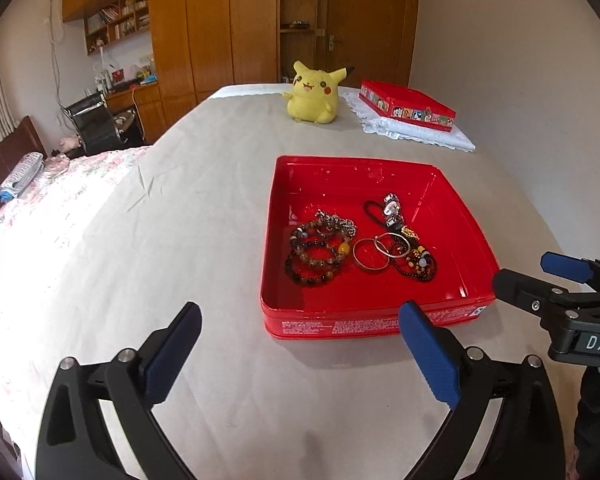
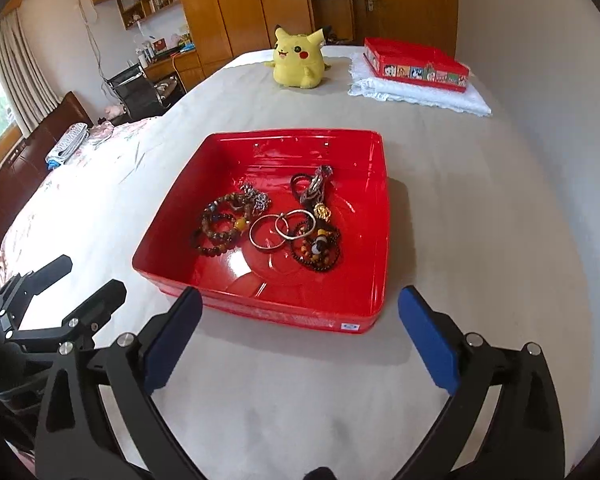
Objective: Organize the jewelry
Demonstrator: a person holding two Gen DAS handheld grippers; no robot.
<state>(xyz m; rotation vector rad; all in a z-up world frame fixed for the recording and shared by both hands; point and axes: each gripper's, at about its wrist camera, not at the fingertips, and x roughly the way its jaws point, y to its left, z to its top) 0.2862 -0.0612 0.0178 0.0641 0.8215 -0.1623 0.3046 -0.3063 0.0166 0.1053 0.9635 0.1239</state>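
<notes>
Left wrist view: my left hand-held gripper (image 1: 300, 354) hangs open and empty, near the red tin (image 1: 466, 236) on the bed (image 1: 180, 240). The jewelry (image 1: 360, 246) lies heaped inside: two silver rings, several bead bracelets.

Right wrist view: my right hand-held gripper (image 2: 300, 340) is open too. Gathered or awaiting sorting, I cannot judge.

tray (image 1: 452, 216): red
far box (image 1: 408, 109): red, cartoon pictures
plush toy (image 1: 314, 94): yellow, red cheeks
bracelets (image 1: 314, 254): brown beads
</notes>
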